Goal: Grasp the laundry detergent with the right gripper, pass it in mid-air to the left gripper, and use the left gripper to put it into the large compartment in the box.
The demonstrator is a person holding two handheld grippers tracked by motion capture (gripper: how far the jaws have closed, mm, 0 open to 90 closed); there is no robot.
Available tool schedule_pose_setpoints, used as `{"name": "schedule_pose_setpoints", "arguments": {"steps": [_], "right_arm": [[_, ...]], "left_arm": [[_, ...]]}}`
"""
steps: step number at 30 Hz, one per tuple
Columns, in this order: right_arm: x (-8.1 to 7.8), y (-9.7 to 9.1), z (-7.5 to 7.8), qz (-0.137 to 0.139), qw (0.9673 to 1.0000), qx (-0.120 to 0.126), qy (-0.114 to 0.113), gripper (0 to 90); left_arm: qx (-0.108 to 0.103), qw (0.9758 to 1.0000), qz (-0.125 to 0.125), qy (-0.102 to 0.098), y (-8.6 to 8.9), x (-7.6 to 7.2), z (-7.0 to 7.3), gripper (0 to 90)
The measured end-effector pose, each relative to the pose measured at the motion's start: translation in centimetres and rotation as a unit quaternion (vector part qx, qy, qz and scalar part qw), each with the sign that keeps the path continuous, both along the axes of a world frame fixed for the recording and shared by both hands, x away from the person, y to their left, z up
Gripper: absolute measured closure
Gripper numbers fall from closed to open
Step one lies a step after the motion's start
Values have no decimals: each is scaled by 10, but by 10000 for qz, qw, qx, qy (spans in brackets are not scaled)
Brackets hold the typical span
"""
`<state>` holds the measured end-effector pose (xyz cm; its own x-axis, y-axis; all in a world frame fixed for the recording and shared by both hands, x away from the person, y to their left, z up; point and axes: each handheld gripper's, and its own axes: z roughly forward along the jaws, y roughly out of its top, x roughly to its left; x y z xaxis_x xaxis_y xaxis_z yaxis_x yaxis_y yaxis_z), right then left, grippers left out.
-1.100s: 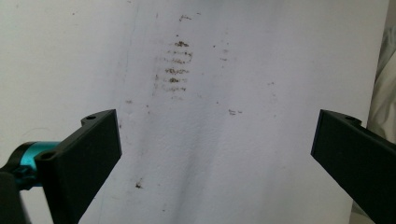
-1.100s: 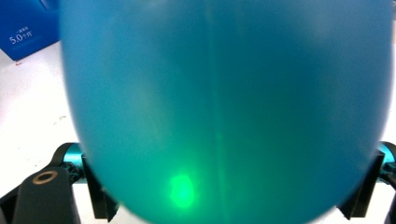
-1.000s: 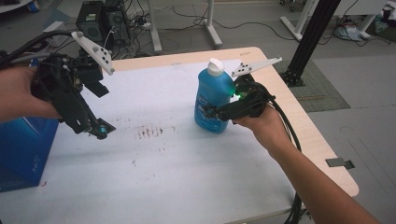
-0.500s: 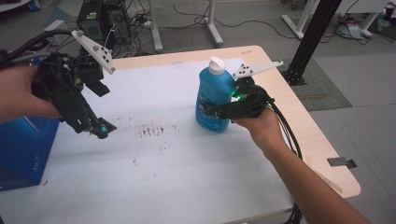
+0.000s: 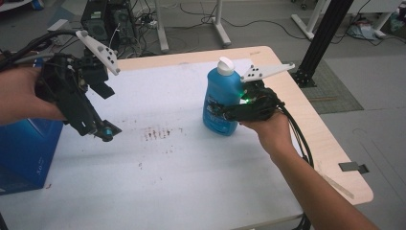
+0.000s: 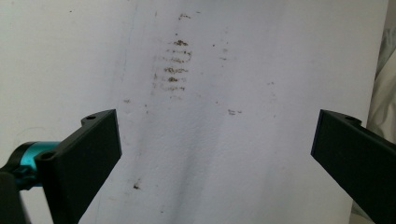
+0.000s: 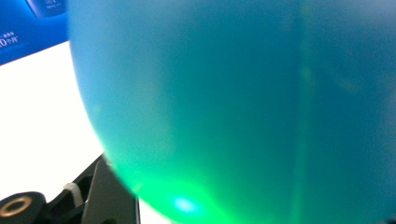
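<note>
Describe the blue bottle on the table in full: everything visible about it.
The blue bottle looks like translucent plastic holding blue liquid, with a white cap on top and a printed label low on its front. It stands upright on the white table cover, toward the far right part. The right gripper has just closed on its lower body from the right side, fingers pressed against it; a green light from the gripper glows on its wall.

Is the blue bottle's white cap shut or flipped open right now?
Shut: the white cap sits flush on the upright blue bottle, no lid raised.
</note>
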<state>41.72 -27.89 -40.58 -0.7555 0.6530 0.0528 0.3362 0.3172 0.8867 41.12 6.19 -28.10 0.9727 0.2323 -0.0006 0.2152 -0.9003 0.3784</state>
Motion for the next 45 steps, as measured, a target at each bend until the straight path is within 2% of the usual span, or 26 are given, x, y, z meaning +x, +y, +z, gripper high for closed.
{"name": "schedule_pose_setpoints", "arguments": {"steps": [5,10,15,19,22,28,30,33,45], "right_arm": [[-1,0,1,32,10000,-42,-18,460],[-2,-1,5,229,9997,2,10,462],[-3,0,19,713,9974,23,31,460],[-5,5,33,1188,9928,-134,26,459],[-8,10,43,1564,9873,-263,46,459],[-7,18,58,2034,9776,-533,103,458],[-7,20,63,2199,9734,-639,122,458],[-6,23,68,2342,9694,-721,147,458],[-6,34,75,2643,9613,-761,189,457]], "left_arm": [[-17,10000,-32,11,0,0,1,16],[-30,10000,-52,40,0,-1,1,16],[-75,9999,-84,34,0,-1,4,16],[-79,9999,-141,32,-1,-2,9,16],[-75,9998,-163,24,-2,-2,12,16],[-71,9996,-285,14,-4,-3,19,16],[-52,9994,-335,19,-5,-3,21,16],[-58,9993,-371,14,-5,-4,24,16],[-12,9990,-450,37,-7,-5,33,16]]}}
